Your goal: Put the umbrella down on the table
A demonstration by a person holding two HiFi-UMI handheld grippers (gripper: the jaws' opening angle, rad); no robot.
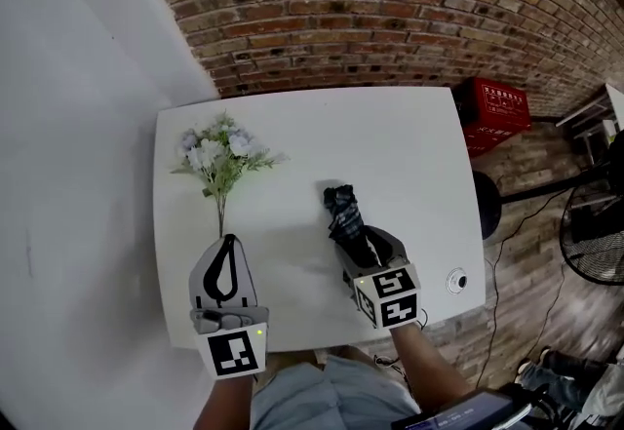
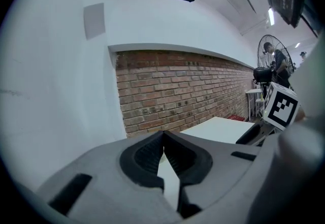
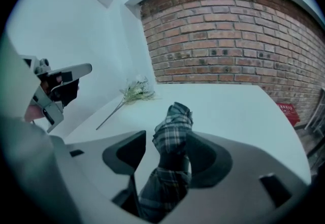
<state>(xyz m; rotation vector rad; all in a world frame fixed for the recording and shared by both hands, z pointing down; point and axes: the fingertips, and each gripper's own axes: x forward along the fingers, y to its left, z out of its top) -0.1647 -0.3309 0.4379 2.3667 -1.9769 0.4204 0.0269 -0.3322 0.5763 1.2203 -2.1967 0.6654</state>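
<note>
Newbie: how would that folded plaid umbrella [image 1: 343,214] handle?

Regular: Light, soft and squashy I'd guess, and the fabric is a bit slippery. Take it mid-bundle. It's lying on the tabletop [image 1: 409,155] between the right gripper's [image 1: 373,248] jaws, which are spread wide and not pinching it. The left gripper [image 1: 228,241] is pressed together, holding nothing.
</note>
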